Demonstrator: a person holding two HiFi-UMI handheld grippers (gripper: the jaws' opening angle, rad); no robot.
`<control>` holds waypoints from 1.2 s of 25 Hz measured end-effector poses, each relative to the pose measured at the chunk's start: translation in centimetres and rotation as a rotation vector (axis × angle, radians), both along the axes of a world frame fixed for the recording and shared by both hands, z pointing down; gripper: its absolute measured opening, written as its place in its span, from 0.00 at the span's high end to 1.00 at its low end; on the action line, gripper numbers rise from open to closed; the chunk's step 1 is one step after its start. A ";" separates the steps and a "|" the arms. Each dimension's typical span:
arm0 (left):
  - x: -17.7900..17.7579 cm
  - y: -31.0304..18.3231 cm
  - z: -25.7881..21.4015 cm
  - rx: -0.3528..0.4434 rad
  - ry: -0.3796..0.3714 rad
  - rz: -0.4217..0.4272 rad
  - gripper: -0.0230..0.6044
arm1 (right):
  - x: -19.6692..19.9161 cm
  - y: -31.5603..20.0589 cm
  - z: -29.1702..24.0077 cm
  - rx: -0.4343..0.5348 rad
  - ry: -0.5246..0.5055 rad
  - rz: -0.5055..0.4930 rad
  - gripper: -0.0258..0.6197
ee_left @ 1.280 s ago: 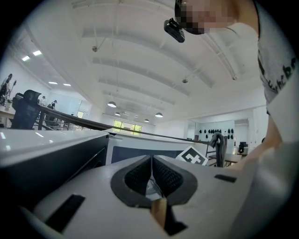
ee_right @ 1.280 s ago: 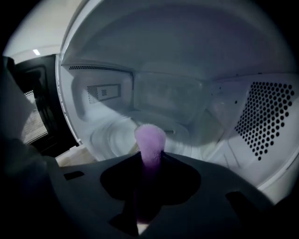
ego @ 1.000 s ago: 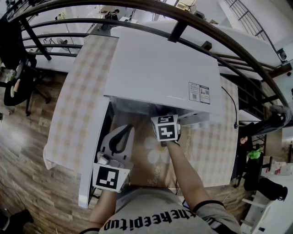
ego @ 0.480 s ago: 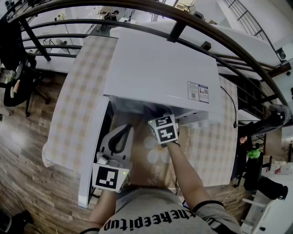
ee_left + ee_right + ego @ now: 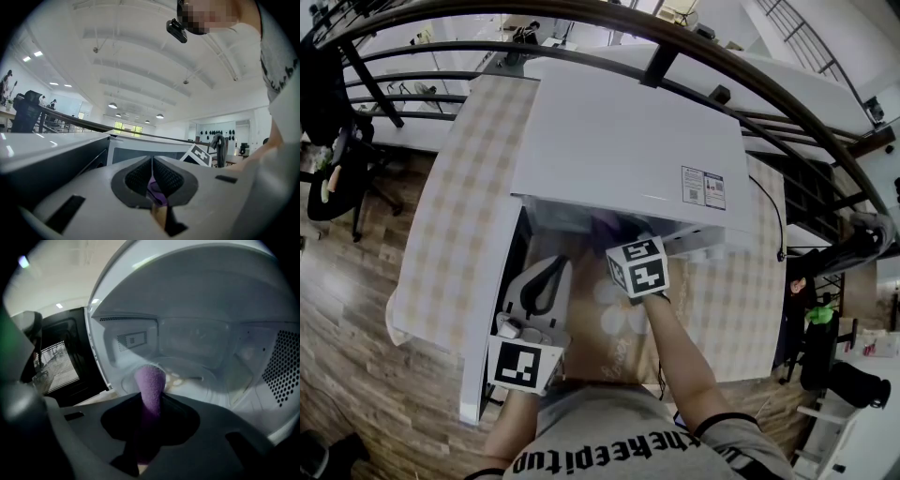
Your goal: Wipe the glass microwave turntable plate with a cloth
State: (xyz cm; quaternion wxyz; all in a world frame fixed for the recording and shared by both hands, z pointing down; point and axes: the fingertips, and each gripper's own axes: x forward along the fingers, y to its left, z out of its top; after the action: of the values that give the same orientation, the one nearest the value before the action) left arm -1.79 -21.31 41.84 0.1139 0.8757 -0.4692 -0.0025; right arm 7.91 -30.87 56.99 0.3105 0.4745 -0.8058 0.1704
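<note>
A white microwave stands on a checked tablecloth with its door swung open to the left. Inside, the round glass turntable plate lies on the cavity floor. My right gripper is shut on a purple cloth, whose rounded end sticks out over the plate's front rim; whether it touches the glass is unclear. My left gripper rests by the open door with its jaws pointing up, shut. A bit of purple shows low between its pads.
The door's dark mesh window is at the left of the right gripper view. The perforated cavity wall is close on the right. Black railings arc overhead. An office chair stands on the wooden floor to the left.
My right gripper has turned a little and shifted slightly at the microwave's mouth. The left gripper has stayed where it was.
</note>
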 end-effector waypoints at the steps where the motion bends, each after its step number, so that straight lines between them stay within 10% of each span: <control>1: 0.0 0.0 0.0 0.000 0.000 0.000 0.94 | 0.6 -0.3 -0.3 0.009 -0.002 0.032 0.82; 14: 0.1 -0.5 0.3 -0.006 -0.002 0.001 0.94 | 7.6 -2.3 0.0 0.009 0.074 0.393 0.82; 30: 0.5 -1.2 0.2 -0.008 -0.006 0.005 0.94 | 3.7 -2.4 1.4 -0.026 0.094 0.189 0.82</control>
State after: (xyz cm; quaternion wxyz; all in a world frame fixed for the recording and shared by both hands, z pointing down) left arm -1.30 -22.56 42.08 0.1162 0.8764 -0.4674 0.0024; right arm 11.60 -33.24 58.36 0.3366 0.5520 -0.7397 0.1869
